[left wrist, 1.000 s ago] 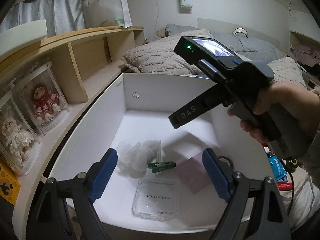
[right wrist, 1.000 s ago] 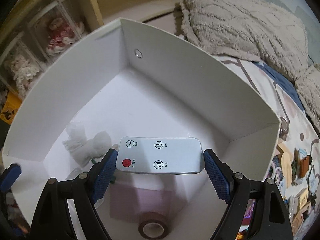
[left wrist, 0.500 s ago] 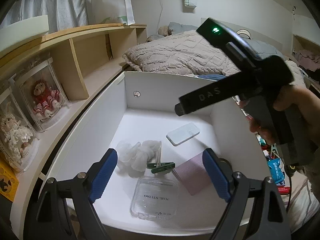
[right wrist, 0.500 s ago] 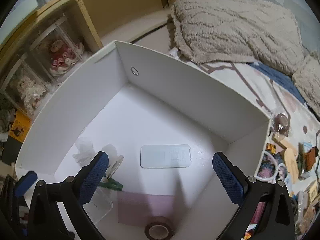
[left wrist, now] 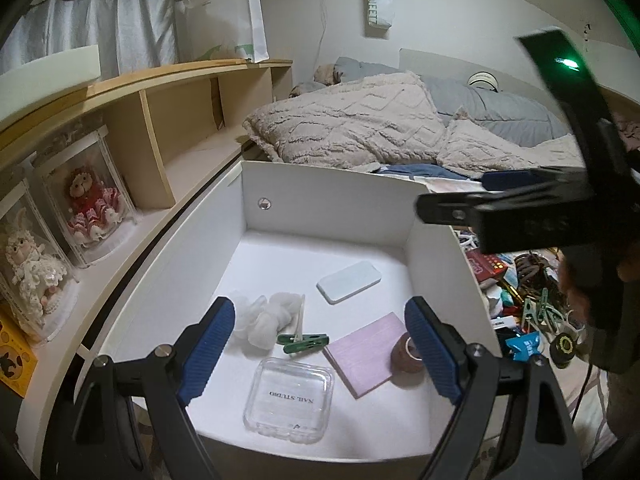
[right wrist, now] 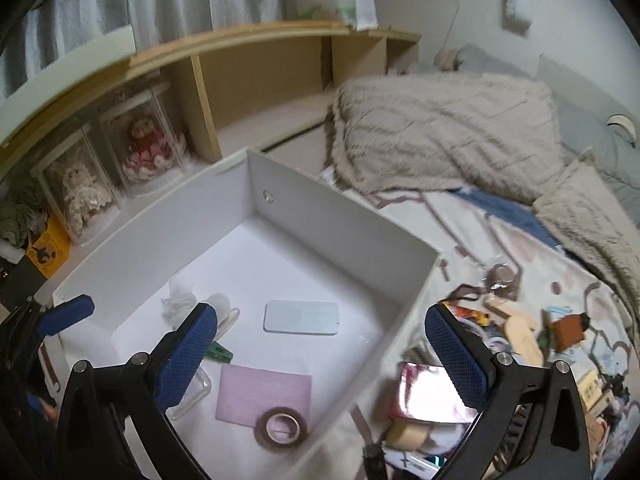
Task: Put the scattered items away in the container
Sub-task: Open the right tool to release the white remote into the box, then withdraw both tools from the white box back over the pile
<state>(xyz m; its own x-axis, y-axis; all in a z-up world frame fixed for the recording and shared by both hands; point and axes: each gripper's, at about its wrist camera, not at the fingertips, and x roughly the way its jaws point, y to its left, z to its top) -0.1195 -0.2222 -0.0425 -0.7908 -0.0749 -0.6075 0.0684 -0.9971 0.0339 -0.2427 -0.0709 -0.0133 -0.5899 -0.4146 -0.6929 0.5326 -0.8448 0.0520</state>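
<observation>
A white open box (left wrist: 328,184) (right wrist: 340,232) sits on the bed. On its floor lie a white remote (left wrist: 349,282) (right wrist: 301,317), a pink notepad (left wrist: 366,354) (right wrist: 264,394), a tape roll (left wrist: 408,358) (right wrist: 283,428), a clear plastic case (left wrist: 289,398), a green clothespin (left wrist: 306,342) and a white crumpled wad (left wrist: 262,316). My left gripper (left wrist: 320,344) hovers open and empty over the box's near edge. My right gripper (right wrist: 324,344) is open and empty above the box's right wall; in the left wrist view it shows at the upper right, held by a hand.
Several loose small items (right wrist: 520,328) (left wrist: 528,304) litter the bedspread right of the box, among them a shiny pink packet (right wrist: 432,392). A wooden shelf (left wrist: 160,128) with cased dolls (left wrist: 88,208) runs along the left. Beige pillows (left wrist: 352,124) lie behind the box.
The right gripper opened and let the remote drop onto the box floor, then rose and drew back to the right. The left gripper has hardly moved.
</observation>
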